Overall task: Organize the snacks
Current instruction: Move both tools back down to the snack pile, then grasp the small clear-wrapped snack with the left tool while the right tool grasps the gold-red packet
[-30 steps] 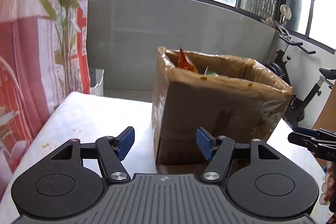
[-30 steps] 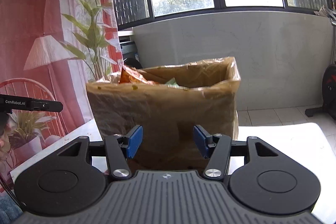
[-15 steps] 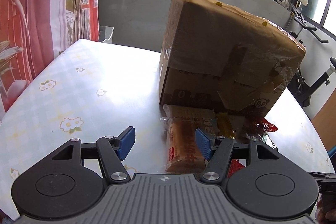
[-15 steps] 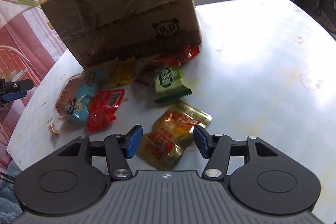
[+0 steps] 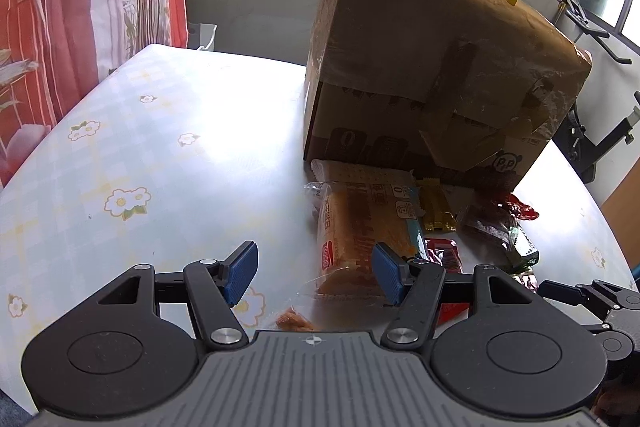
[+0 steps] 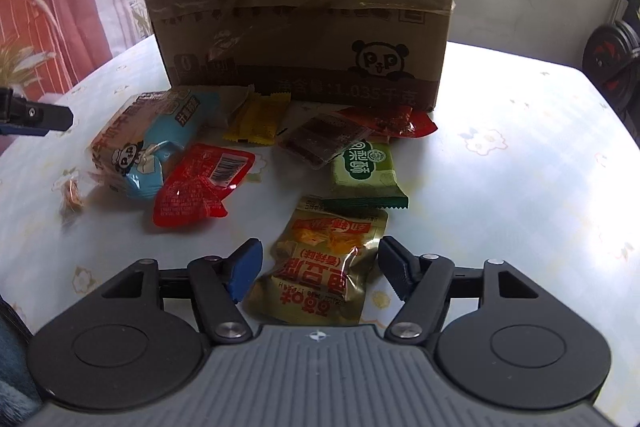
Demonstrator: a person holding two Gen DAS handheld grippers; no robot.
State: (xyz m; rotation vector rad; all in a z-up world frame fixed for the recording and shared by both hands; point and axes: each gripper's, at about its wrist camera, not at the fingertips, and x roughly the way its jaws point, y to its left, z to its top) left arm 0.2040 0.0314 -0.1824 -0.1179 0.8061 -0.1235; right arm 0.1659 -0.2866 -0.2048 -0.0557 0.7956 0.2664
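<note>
Both grippers have dropped from level with the cardboard box [image 6: 296, 7] rim to just above the table [image 5: 132, 147], where loose snacks lie along the box's front face. My right gripper [image 6: 318, 269] hovers over the gold foil packet [image 6: 320, 267], the snack farthest out from the box, its jaws opening and standing either side of the packet without pressing it. My left gripper [image 5: 314, 273] is released too, with the clear-wrapped bread roll [image 5: 356, 227], which lies at the box's left front corner, partly between its pads. Between these two, nearer the box, sit a red pouch [image 6: 200, 187], a green wafer packet [image 6: 364, 167], a yellow candy [image 6: 256, 119] and a dark bar [image 6: 320, 139]. To take the gold packet well, I judge I should lower until the pads straddle its puffed middle, then close gently; foil is slippery and may skid on the tablecloth.
</note>
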